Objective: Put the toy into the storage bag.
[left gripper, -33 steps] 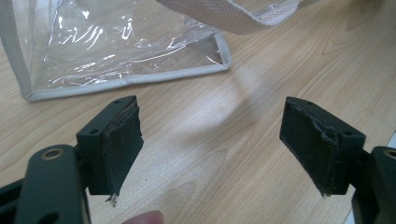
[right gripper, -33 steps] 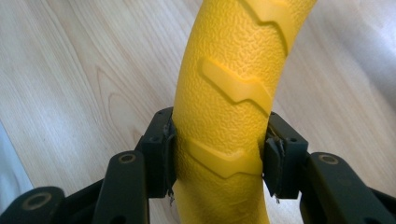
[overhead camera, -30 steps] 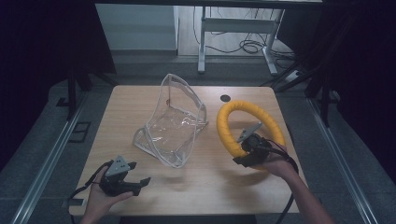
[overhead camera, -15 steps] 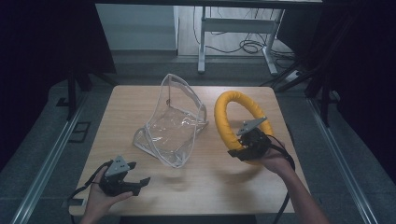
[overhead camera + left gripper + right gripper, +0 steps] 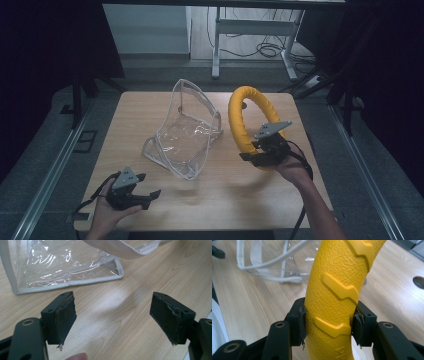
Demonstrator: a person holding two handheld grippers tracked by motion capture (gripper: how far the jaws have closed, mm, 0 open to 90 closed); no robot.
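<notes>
A yellow textured ring point(image 5: 241, 120) is held tilted up off the wooden table point(image 5: 210, 195), with my right gripper point(image 5: 260, 152) shut on its lower part. In the right gripper view both pads press the yellow ring point(image 5: 334, 302) from either side. A clear plastic bag point(image 5: 187, 135) with white trim stands open at the table's middle. My left gripper point(image 5: 145, 192) rests low at the front left, open, nothing between its fingers. In the left gripper view the bag's corner point(image 5: 62, 267) lies just beyond the left gripper point(image 5: 113, 317).
A small dark hole point(image 5: 418, 281) marks the tabletop behind the ring. Metal rails point(image 5: 55, 170) run along both sides of the table, and a desk frame with cables point(image 5: 250, 45) stands on the floor beyond the far edge.
My right gripper has lifted the yellow ring, tipping it from lying nearly flat to standing more upright above the table. The left gripper and the bag have stayed put.
</notes>
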